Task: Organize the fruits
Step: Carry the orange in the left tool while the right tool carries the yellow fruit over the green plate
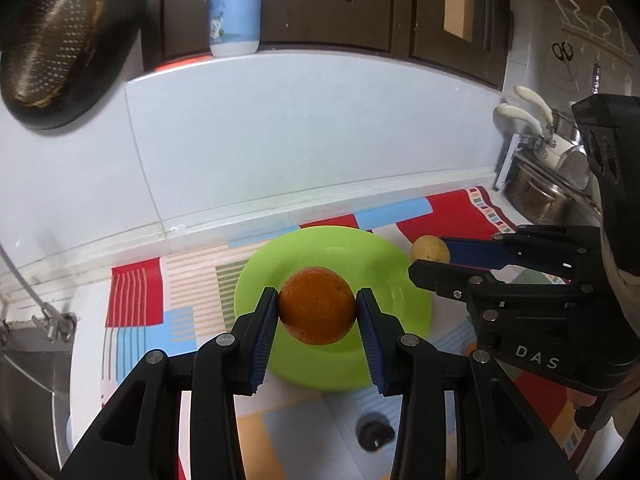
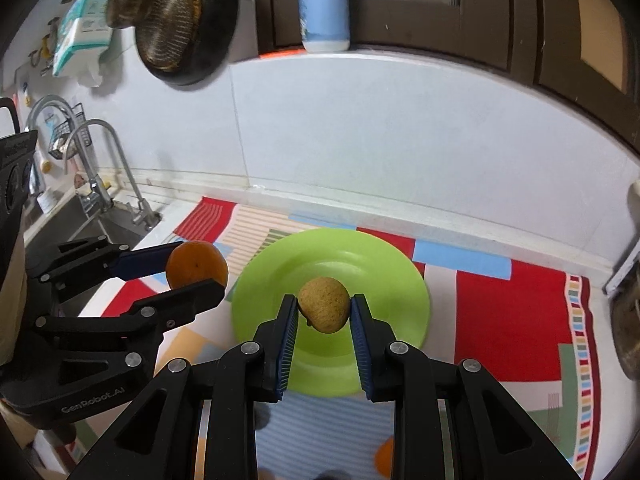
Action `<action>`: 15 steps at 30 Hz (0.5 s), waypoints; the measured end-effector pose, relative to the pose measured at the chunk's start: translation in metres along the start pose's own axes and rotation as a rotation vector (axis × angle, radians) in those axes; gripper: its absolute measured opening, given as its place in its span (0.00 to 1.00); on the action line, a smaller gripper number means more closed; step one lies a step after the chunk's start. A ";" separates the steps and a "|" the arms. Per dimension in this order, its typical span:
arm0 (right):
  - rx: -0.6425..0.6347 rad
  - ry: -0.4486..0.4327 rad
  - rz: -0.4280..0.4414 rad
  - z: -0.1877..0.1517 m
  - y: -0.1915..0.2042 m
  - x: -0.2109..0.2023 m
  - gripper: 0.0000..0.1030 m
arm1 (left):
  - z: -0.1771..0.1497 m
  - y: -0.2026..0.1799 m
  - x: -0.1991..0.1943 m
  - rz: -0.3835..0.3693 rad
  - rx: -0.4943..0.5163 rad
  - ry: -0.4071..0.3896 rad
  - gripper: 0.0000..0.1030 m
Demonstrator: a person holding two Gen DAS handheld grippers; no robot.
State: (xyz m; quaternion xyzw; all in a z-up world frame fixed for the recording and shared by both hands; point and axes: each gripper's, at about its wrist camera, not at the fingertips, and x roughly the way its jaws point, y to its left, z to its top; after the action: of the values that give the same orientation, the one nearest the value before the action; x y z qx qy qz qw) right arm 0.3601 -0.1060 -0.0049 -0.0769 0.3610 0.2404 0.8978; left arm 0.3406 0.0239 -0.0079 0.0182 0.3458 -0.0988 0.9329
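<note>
My left gripper [image 1: 317, 308] is shut on an orange [image 1: 317, 306] and holds it above the near part of a lime green plate [image 1: 260, 280]. My right gripper [image 2: 325, 308] is shut on a brownish-yellow lemon [image 2: 325, 304] above the same plate [image 2: 380, 264]. In the left wrist view the right gripper [image 1: 430, 258] reaches in from the right with the lemon [image 1: 429, 249] at the plate's right edge. In the right wrist view the left gripper [image 2: 196, 268] holds the orange [image 2: 196, 266] left of the plate. The plate holds no fruit.
A colourful patterned mat [image 2: 512, 312] covers the counter under the plate. A sink with a tap [image 2: 100, 184] lies to the left. Steel pots [image 1: 540, 192] stand at the right. A white tiled wall [image 1: 280, 140] backs the counter. A small dark object [image 1: 374, 432] lies on the mat near the front.
</note>
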 end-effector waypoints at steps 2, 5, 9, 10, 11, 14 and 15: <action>0.014 0.020 0.001 0.003 -0.007 0.012 0.27 | 0.005 0.003 0.013 -0.004 -0.001 0.012 0.39; 0.038 0.049 -0.002 0.008 -0.018 0.031 0.27 | 0.011 0.008 0.033 -0.015 -0.013 0.035 0.38; 0.058 0.074 -0.004 0.014 -0.029 0.052 0.27 | 0.016 0.014 0.059 -0.026 -0.025 0.071 0.39; 0.062 0.079 -0.004 0.016 -0.031 0.057 0.27 | 0.016 0.015 0.063 -0.027 -0.026 0.076 0.39; 0.066 0.084 -0.005 0.017 -0.033 0.063 0.27 | 0.017 0.016 0.070 -0.028 -0.025 0.083 0.39; 0.065 0.101 -0.010 0.019 -0.036 0.076 0.27 | 0.016 0.019 0.085 -0.031 -0.026 0.102 0.39; 0.065 0.109 -0.014 0.020 -0.037 0.081 0.27 | 0.016 0.020 0.091 -0.034 -0.025 0.111 0.39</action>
State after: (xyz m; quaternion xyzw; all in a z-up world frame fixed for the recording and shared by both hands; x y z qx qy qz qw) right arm 0.4406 -0.1019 -0.0471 -0.0633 0.4165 0.2177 0.8804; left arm 0.4224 0.0263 -0.0558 0.0059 0.3985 -0.1091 0.9106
